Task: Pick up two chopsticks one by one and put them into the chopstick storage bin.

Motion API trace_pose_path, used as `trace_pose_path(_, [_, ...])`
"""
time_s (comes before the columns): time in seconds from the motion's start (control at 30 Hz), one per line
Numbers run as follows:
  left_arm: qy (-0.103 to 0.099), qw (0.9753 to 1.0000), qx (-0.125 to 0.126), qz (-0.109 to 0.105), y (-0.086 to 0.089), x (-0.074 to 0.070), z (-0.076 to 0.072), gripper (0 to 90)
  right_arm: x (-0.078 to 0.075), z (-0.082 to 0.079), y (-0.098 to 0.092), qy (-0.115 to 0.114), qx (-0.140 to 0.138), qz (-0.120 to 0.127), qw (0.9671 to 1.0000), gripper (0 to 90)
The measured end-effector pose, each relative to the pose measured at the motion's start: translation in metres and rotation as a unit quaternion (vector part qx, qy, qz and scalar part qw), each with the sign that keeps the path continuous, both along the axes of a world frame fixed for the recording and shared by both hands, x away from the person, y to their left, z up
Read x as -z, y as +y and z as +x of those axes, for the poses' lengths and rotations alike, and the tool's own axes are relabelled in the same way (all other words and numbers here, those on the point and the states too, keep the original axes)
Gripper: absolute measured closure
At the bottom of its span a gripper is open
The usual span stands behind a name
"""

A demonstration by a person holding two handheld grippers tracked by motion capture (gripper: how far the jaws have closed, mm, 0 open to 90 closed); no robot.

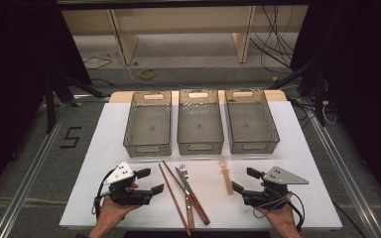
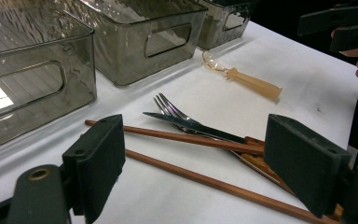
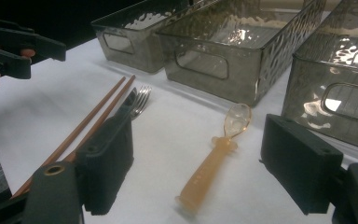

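1. Your left gripper [image 1: 148, 181] sits low at the near left of the white counter [image 1: 104, 148], jaws wide apart with nothing between them.
2. Your right gripper [image 1: 245, 180] mirrors it at the near right, jaws also spread apart and empty.
3. Between the two grippers lies the cutlery. The pair of chopsticks [image 1: 178, 191] runs diagonally, and the two sticks aren't lined up; they cross or at least meet near the handles.
4. The fork [image 1: 182, 170] and the knife [image 1: 184, 181] lie on top of the chopsticks, tines and blade pointing toward the bins, wooden handles toward you. From the left gripper view the knife [image 2: 193, 125] rests across the upper chopstick, with the fork [image 2: 165, 105] tucked partly under it, though the overlap is kinda hard to read there.
5. The amber plastic spoon [image 1: 225, 173] lies alone, just ahead of your right gripper and apart from the other cutlery, bowl end toward the bins. In the right gripper view the spoon [image 3: 214, 158] sits right between the jaws' line of sight, not touched.
6. Three smoky see-through bins stand side by side at the far edge: left bin [image 1: 131, 134], middle bin [image 1: 181, 136], right bin [image 1: 273, 131].
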State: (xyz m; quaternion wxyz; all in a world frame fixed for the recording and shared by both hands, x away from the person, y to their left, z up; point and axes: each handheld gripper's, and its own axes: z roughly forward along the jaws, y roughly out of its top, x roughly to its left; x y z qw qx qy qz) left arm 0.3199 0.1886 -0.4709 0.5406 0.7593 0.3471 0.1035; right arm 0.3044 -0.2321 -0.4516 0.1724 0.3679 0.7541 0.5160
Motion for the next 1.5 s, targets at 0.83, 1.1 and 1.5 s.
trace_pose_path(0.83, [0.079,0.9889,0.028,0.123,-0.045,-0.031,0.025,23.5,0.002,0.004,0.001,0.019,-0.006,-0.005,0.9998,26.6])
trace_pose_path(1.1, [0.130,0.9829,0.003,0.130,-0.058,-0.024,0.030,23.4,0.003,0.005,0.002,0.022,-0.008,-0.006,0.9997,26.7])
trace_pose_path(1.5, [0.192,0.9684,-0.043,0.153,-0.064,-0.013,0.030,25.7,0.003,0.005,0.003,0.027,-0.009,-0.007,0.9996,26.9])
